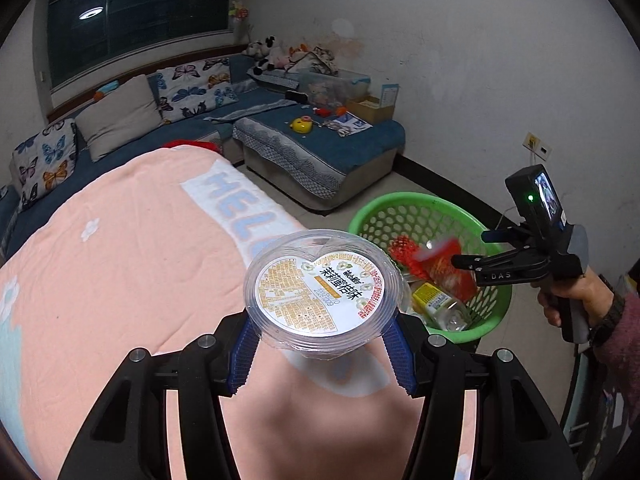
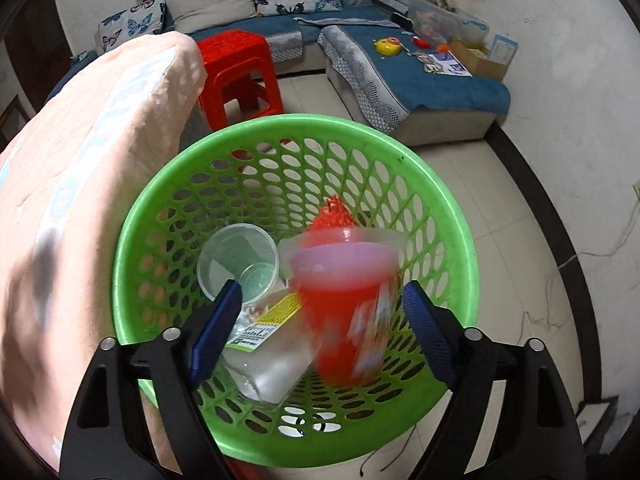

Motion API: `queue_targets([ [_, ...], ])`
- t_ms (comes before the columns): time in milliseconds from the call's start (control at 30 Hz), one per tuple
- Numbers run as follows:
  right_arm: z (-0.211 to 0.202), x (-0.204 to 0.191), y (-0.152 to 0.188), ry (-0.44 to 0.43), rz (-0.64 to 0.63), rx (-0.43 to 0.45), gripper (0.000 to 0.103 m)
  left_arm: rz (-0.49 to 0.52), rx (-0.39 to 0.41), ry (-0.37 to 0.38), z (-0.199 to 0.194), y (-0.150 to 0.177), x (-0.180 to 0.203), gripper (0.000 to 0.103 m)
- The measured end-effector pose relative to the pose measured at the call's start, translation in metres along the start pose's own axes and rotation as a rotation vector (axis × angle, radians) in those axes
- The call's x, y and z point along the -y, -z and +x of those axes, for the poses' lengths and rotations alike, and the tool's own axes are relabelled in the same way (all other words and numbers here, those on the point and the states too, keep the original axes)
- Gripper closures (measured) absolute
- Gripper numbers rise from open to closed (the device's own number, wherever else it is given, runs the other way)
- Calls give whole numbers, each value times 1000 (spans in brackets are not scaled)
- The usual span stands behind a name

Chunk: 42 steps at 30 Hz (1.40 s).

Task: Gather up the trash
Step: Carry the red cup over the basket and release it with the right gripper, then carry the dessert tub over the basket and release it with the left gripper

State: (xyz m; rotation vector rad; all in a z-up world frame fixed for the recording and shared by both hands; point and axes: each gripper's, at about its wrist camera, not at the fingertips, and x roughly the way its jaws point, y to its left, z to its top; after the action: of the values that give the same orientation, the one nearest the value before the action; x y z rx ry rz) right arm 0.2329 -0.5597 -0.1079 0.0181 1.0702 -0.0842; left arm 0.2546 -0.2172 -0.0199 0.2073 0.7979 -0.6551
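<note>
My left gripper [image 1: 320, 354] is shut on a clear plastic tub with a printed lid [image 1: 322, 294], held above the pink blanket [image 1: 120, 260]. My right gripper [image 2: 320, 320] is open over the green perforated basket [image 2: 440, 208]. A red cup [image 2: 346, 312] is blurred with motion between its jaws, loose and falling into the basket. In the basket lie a clear cup [image 2: 236, 260], a clear bottle with a yellow label [image 2: 268, 348] and red shredded material [image 2: 334, 214]. In the left wrist view the right gripper [image 1: 472, 266] hangs over the basket [image 1: 400, 212].
The basket stands on the tiled floor beside the blanket-covered bed. A red plastic stool [image 2: 236, 72] stands behind it. A blue corner sofa [image 2: 420, 72] with butterfly cushions, toys and a cardboard box runs along the far wall. A cable [image 2: 560, 300] lies on the floor at the right.
</note>
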Motion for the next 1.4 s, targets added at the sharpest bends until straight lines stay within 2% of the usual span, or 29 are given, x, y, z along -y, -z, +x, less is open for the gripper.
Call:
queue_targets([
  [267,-28,14,6,-4,16,56,14,32,-31,37,24,-9,26,49],
  [600,-76,38,28,-2,65,140,12,111,-97,113,80,-28,84,48],
  [867,-94,59,53,-4,116,156,12,171,-150,159,127,-41,126,48],
  [1067,-99,69,67,-4,142,158,12,175,-166,159,154,-59,141,48],
  [1167,-100,73,72,-11,160,160,12,175,-167,163,165,-68,147,44],
  [1233,-99,74,73,-18,167,160,12,169,-156,170,171,-76,150,38],
  [1400,-101,74,79,-20,174,162,12,145,-140,173,179,-91,149,35],
])
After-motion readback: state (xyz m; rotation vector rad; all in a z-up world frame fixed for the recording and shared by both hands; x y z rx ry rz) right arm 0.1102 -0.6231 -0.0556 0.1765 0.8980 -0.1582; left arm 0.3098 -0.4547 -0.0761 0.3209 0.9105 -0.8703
